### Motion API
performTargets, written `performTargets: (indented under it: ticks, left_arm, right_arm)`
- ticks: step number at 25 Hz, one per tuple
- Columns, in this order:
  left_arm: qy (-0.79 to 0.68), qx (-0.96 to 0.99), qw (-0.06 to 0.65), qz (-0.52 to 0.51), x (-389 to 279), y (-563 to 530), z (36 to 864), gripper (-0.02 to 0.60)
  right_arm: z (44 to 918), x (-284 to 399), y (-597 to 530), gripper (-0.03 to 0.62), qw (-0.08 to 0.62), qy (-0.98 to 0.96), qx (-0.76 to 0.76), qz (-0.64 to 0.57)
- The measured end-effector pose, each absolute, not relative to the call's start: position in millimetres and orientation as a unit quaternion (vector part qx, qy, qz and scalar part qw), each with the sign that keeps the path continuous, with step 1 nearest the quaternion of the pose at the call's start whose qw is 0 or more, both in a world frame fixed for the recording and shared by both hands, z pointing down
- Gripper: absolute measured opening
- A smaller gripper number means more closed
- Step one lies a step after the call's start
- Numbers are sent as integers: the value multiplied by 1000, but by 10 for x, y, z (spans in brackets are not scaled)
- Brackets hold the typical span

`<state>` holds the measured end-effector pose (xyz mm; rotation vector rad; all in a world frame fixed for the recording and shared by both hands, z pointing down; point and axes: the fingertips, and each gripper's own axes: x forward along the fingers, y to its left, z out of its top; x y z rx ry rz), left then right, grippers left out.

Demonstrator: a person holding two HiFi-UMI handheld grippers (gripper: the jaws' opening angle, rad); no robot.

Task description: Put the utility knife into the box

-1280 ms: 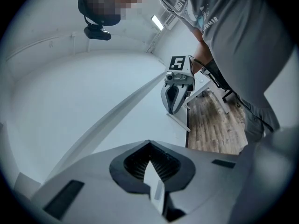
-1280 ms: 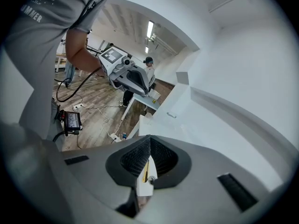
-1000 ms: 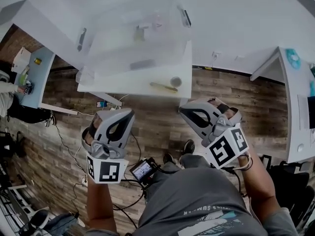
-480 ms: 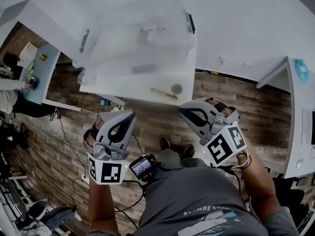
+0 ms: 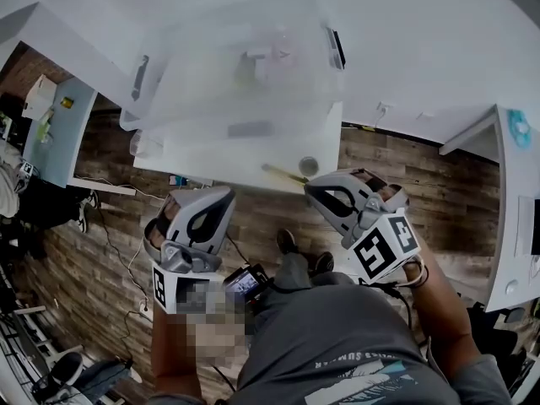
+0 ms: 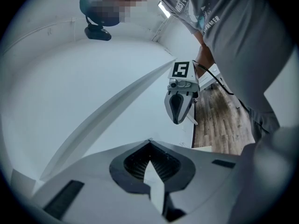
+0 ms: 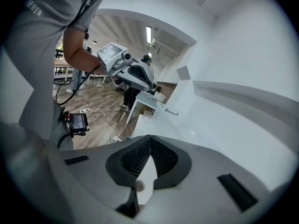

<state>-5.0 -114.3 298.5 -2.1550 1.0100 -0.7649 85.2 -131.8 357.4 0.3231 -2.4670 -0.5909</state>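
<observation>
Utility knife [image 5: 283, 174] on table [image 5: 211, 159], in front of box [image 5: 194, 108]

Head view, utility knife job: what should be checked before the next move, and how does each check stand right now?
1. Left gripper empty, jaws together: ok.
2. Right gripper empty, jaws together: ok.
3. Slim yellowish tool, likely the utility knife, lies free at the near edge of the table: ok.
4. Jaws opened for a grasp: not ok.
5. Clear box open on top: cannot tell.
</observation>
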Motion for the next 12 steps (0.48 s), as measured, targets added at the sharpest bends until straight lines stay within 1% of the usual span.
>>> performTargets:
  ticks: [8, 12]
  left_arm:
    - [370, -832, 314, -268, -420, -1620, 3026, 8]
    - [362, -844, 305, -253, -597, -1838, 3129, 8]
  right_arm:
    - [3704, 477, -1731, 12, 309, -920, 131, -203]
    - [3896, 325, -1927, 25, 331, -915, 136, -187]
